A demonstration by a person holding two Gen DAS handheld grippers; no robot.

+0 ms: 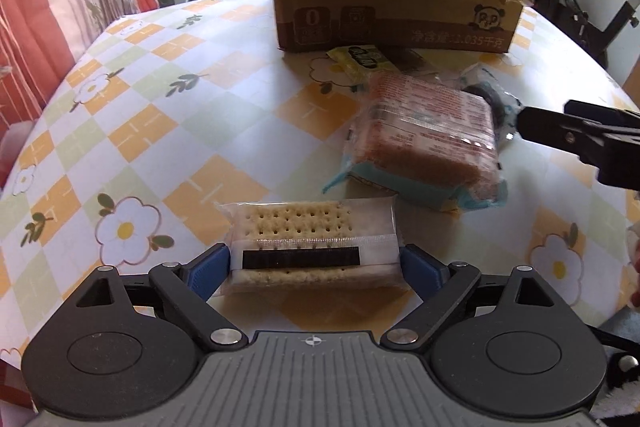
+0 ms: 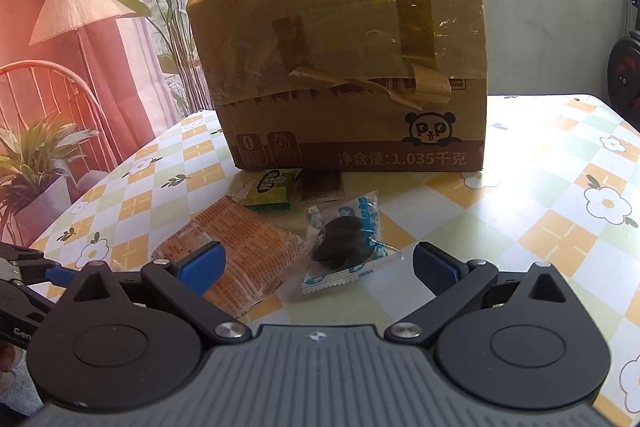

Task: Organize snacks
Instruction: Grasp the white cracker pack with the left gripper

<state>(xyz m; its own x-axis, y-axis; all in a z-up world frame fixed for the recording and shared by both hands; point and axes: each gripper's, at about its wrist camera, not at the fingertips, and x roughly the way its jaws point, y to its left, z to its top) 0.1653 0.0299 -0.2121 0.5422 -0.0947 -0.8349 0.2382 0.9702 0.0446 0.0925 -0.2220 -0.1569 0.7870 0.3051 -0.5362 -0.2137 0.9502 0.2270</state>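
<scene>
The left gripper (image 1: 314, 267) stands wide around the cracker pack (image 1: 312, 247) on the table (image 1: 160, 131), pads just beside its ends, seemingly not pressing. If this is a release, lift straight up so neither pad drags it. The cake pack (image 1: 424, 143) lies at two o'clock. The right gripper (image 2: 318, 269) hangs open over the cookie pack (image 2: 346, 243).

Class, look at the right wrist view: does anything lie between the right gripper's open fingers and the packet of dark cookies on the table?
Nothing visible does. The right gripper is open, and the dark cookie packet lies on the tablecloth just ahead of the gap. The orange-printed packet lies beside it, partly behind the left finger.
</scene>
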